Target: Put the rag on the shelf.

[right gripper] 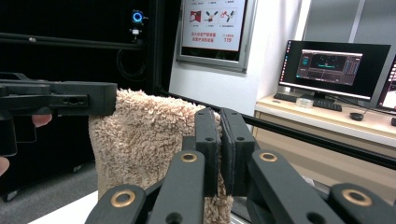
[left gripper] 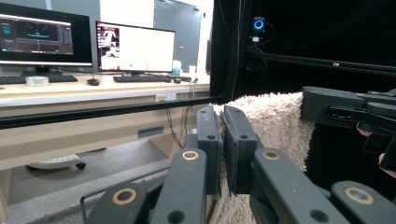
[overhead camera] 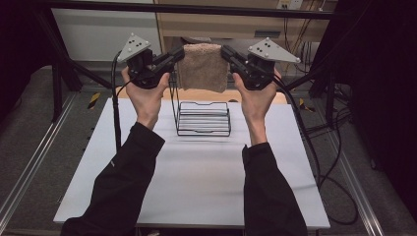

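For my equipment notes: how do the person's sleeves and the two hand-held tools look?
Both sleeves are black and long. The left tool and right tool are black, each with two flat jaws, brass-coloured pivot rings, a grey three-cornered plate bearing small dots on top, and a trailing black cable.

sleeves: black | fingers (left gripper: 209,140): black, brass-ringed pivots | plates: grey

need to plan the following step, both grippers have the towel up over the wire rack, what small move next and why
Probably lower the towel toward the wire rack's top bar. The left gripper and right gripper each pinch an upper corner, the towel hangs flat above the rack, apart from it.
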{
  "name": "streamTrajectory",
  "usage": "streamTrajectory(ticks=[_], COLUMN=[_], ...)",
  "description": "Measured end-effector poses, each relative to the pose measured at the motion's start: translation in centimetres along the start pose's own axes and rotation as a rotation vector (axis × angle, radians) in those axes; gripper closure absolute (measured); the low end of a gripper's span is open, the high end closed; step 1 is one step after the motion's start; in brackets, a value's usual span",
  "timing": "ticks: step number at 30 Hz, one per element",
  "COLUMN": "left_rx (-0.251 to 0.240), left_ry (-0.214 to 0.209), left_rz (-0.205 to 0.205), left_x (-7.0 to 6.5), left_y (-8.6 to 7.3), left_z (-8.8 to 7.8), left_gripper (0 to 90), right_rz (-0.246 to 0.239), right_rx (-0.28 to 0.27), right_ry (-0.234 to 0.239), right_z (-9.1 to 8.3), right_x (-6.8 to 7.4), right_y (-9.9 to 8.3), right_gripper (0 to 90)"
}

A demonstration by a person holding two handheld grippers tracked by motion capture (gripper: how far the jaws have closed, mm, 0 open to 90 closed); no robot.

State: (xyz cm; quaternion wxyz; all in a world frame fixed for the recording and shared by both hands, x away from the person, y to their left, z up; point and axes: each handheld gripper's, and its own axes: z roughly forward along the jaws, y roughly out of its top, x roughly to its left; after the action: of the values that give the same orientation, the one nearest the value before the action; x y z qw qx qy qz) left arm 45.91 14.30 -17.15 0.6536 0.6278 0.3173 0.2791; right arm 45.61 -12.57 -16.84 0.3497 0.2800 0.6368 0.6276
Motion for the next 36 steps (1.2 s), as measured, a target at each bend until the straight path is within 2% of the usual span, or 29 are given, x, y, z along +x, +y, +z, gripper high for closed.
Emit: streamTrajectory(ticks=[3, 11, 18, 36], left_rx=[-0.004, 0.002, 0.015, 0.031], left_ry=[0.0, 0.013, 0.015, 0.038], left_rz=[-0.01, 0.01, -0.005, 0.003], left_x=[0.3, 0.7, 1.8, 3.5], left_y=[0.3, 1.0, 1.0, -0.4], left_z=[0.4, 1.5, 2.6, 4.6], left_gripper=[85.4, 85.4, 85.4, 85.4], right_rz=[-0.001, 0.002, -0.002, -0.006], right_rx=[0.001, -0.002, 0.004, 0.052], right_ry=[0.0, -0.007, -0.008, -0.019], right_z=[0.4, 1.5, 2.7, 5.3], right_x=[-0.3, -1.3, -2.1, -3.4], right_y=[0.2, 0.6, 0.4, -0.9], right_gripper=[86.7, 86.7, 86.7, 86.7])
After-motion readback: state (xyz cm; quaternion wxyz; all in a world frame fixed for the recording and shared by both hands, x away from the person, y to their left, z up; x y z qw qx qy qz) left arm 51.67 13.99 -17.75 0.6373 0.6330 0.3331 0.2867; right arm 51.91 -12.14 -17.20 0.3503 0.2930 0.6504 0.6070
